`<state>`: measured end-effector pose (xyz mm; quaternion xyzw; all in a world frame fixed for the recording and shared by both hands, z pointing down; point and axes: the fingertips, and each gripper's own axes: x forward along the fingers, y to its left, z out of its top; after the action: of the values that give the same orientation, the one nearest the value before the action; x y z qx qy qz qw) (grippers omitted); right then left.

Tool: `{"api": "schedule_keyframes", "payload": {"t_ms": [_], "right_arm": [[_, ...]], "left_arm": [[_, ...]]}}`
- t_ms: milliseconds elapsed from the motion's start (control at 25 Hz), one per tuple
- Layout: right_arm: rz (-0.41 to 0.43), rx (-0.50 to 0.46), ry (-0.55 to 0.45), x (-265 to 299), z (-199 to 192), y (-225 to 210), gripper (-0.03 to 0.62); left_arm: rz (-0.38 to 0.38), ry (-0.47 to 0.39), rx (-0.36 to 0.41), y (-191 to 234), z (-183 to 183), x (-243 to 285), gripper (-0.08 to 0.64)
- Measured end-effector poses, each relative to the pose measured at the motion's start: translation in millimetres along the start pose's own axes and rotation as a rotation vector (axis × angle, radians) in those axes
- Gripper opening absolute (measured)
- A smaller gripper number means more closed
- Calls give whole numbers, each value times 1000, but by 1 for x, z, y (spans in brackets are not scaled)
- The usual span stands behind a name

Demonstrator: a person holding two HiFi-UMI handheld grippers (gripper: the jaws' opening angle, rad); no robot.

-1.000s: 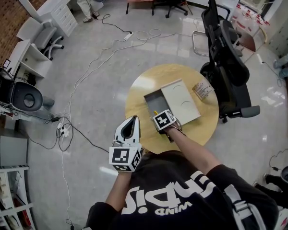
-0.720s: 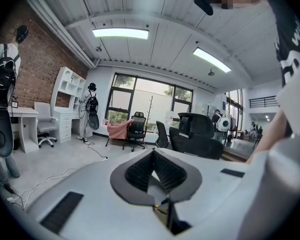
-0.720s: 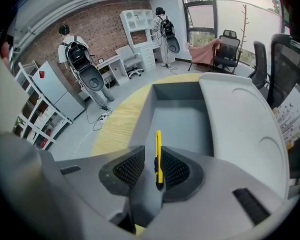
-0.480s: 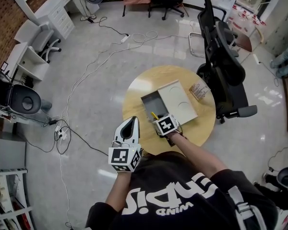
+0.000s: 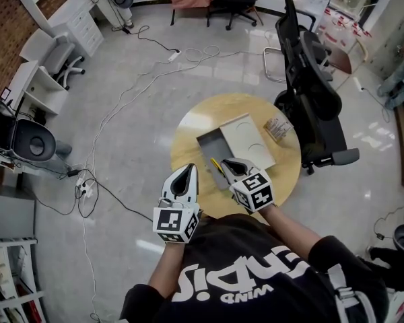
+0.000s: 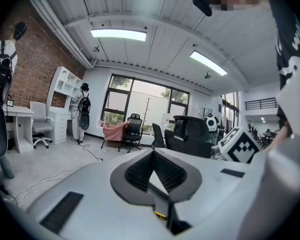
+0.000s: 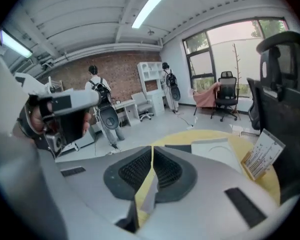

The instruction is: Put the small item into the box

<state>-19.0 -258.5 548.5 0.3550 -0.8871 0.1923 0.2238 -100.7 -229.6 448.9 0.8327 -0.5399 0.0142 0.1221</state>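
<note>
On the round wooden table (image 5: pixel 286 163) stands an open grey box (image 5: pixel 209 145), its pale lid (image 5: pixel 246 138) folded out to the right. A thin yellow small item (image 5: pixel 215 165) lies at the near end of the box, as far as I can tell inside it. My right gripper (image 5: pixel 225 162) hovers just right of the item, its jaws shut with nothing between them (image 7: pixel 151 149). Off the table's near left edge, my left gripper (image 5: pixel 187 168) is also shut and empty (image 6: pixel 152 152), pointing out into the room.
A small printed card pack (image 5: pixel 278 127) lies at the table's right side, also seen as the pack (image 7: pixel 262 154). A black office chair (image 5: pixel 313 89) stands close behind the table on the right. Cables (image 5: pixel 121 113) trail over the floor at the left.
My right gripper has drawn back from the box toward the person and to the right. The yellow item stays at the box. The left gripper has not moved.
</note>
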Motion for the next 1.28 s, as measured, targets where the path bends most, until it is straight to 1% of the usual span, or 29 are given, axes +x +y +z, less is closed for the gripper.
{"api": "schedule_keyframes", "payload": {"t_ms": [200, 320, 480, 800, 1280], "right_arm": [[-52, -8, -204, -47, 36, -3, 11], [-97, -30, -285, -70, 48, -6, 11], [-146, -49, -377, -88, 52, -13, 9], [-176, 0, -416, -97, 39, -23, 8], [-159, -9, -443, -99, 42, -16, 3]], "left_arm": [[-12, -3, 1, -7, 1, -2, 9], [-15, 0, 2, -10, -2, -5, 9], [-13, -4, 4, -13, -5, -7, 9], [-10, -4, 30, -15, -6, -9, 9], [-5, 1, 37, -16, -5, -12, 9]]}}
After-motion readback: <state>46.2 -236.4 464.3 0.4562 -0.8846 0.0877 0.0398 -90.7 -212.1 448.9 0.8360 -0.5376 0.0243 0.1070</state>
